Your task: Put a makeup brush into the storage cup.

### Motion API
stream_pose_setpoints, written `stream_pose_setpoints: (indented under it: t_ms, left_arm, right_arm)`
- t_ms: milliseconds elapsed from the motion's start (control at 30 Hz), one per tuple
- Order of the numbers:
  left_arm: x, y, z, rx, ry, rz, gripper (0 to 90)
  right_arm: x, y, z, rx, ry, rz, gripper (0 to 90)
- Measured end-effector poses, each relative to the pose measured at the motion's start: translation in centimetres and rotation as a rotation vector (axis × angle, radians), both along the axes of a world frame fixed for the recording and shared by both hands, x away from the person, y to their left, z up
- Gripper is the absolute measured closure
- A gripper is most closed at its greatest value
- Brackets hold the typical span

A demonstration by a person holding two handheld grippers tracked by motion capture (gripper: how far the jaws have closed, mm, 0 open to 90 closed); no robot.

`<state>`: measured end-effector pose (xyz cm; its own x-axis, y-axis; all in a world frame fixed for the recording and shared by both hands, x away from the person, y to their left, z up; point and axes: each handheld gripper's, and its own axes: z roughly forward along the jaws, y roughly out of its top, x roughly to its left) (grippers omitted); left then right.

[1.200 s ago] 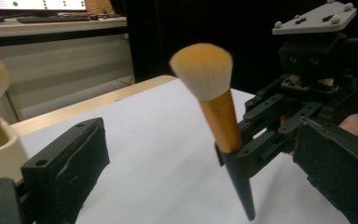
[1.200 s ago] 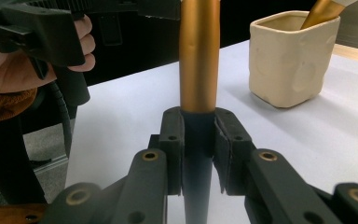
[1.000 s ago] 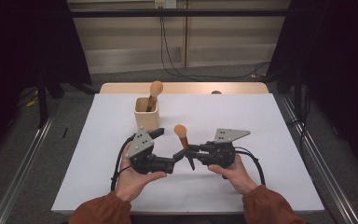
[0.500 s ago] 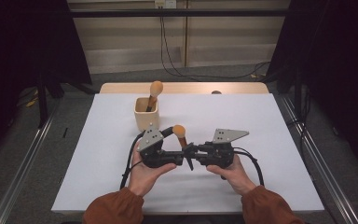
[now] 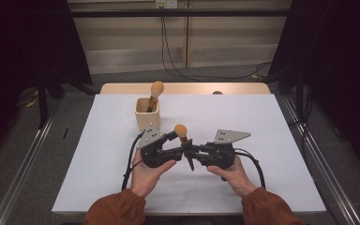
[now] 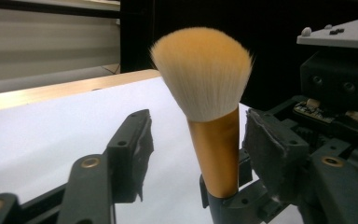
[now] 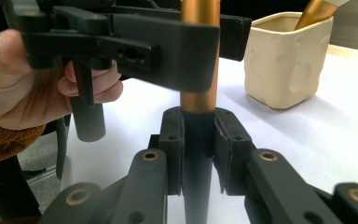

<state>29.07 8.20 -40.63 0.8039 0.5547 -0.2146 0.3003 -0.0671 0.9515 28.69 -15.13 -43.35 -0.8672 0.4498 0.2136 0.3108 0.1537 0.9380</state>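
A makeup brush [image 5: 181,130] with orange-tipped bristles, a gold ferrule [image 6: 214,154] and a dark handle [image 7: 198,135] stands upright over the white table. My right gripper [image 7: 198,126] is shut on the dark handle just below the ferrule. In the high view the right gripper [image 5: 191,151] comes in from the right. My left gripper [image 6: 196,140] reaches in from the left, and its jaws have just been closing around the ferrule. A clear gap shows at one pad [image 6: 137,144] and a thin gap at the other, so the left gripper [image 5: 178,143] is still open.
A cream square cup [image 5: 147,115] stands on the white tabletop [image 5: 272,122] just behind the left gripper, and a second brush [image 5: 156,90] leans in it. A wooden edge [image 5: 243,88] runs along the table's far side. Metal rails flank the table.
The left gripper has moved right to the brush, and its jaws have narrowed around the gold ferrule. The right gripper and the brush have stayed in place.
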Motion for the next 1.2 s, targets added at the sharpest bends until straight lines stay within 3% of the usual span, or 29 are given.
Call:
stream_pose_setpoints:
  t_ms: [133,200,333,467,600,767,833,933,1200]
  left_arm:
    - [-0.01,-0.03,0.02,-0.013,0.012,-0.002,46.4]
    - [-0.05,-0.02,0.02,0.005,-0.002,0.027,48.2]
    - [-0.01,-0.1,-0.05,0.012,0.007,0.0,51.6]
    - [0.07,-0.22,-0.02,-0.008,0.016,-0.01,57.1]
    - [-0.13,-0.4,0.05,-0.004,-0.003,-0.024,67.2]
    - [0.0,-0.34,0.02,-0.013,0.013,-0.042,69.0]
    - [-0.12,-0.4,0.03,-0.004,0.004,-0.042,69.6]
    - [-0.34,-0.53,0.07,0.02,-0.042,-0.045,69.9]
    - [-0.13,-0.6,-0.03,0.016,-0.025,-0.05,70.5]
  right_arm:
    - [0.0,-0.12,0.05,0.007,-0.003,-0.016,75.3]
    - [-0.02,-0.13,0.09,0.008,-0.004,-0.019,75.3]
    - [0.0,-0.09,0.08,0.008,-0.003,-0.02,75.3]
    - [0.0,-0.13,0.27,0.009,-0.008,-0.022,75.3]
    - [0.02,-0.08,0.18,0.01,-0.006,-0.025,75.3]
    - [-0.06,-0.03,0.17,0.005,-0.01,-0.026,75.3]
    - [-0.08,0.05,0.11,0.001,-0.01,-0.023,75.2]
    - [-0.07,0.15,0.08,0.004,-0.01,-0.025,75.0]
    - [0.05,0.23,0.01,-0.001,0.001,-0.031,72.6]
